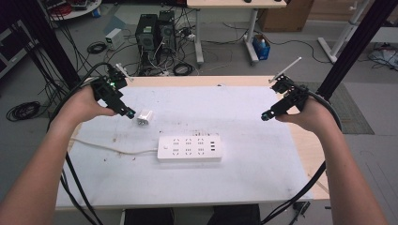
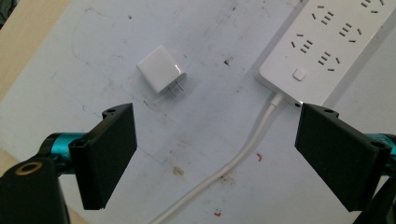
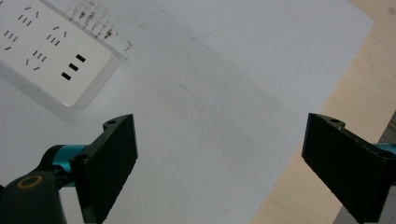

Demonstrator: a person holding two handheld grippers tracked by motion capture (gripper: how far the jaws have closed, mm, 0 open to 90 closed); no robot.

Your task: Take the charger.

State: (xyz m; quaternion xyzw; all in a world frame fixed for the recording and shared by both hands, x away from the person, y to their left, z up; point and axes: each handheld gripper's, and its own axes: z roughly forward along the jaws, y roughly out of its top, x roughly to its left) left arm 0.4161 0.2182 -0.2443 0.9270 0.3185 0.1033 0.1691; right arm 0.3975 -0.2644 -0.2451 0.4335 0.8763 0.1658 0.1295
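1. So, nothing is done as far as I can judge: my left claw [image 1: 123,110] is spread wide and empty, hovering near the charger [image 2: 162,70].
2. Charger lies loose on the table [image 1: 244,178], prongs free, at ten o'clock from the strip [image 1: 189,148].
3. My right claw [image 1: 272,112] is spread too, holding nothing, at two o'clock from the strip.
4. Left, I guess: grip the charger and plug it into a socket.
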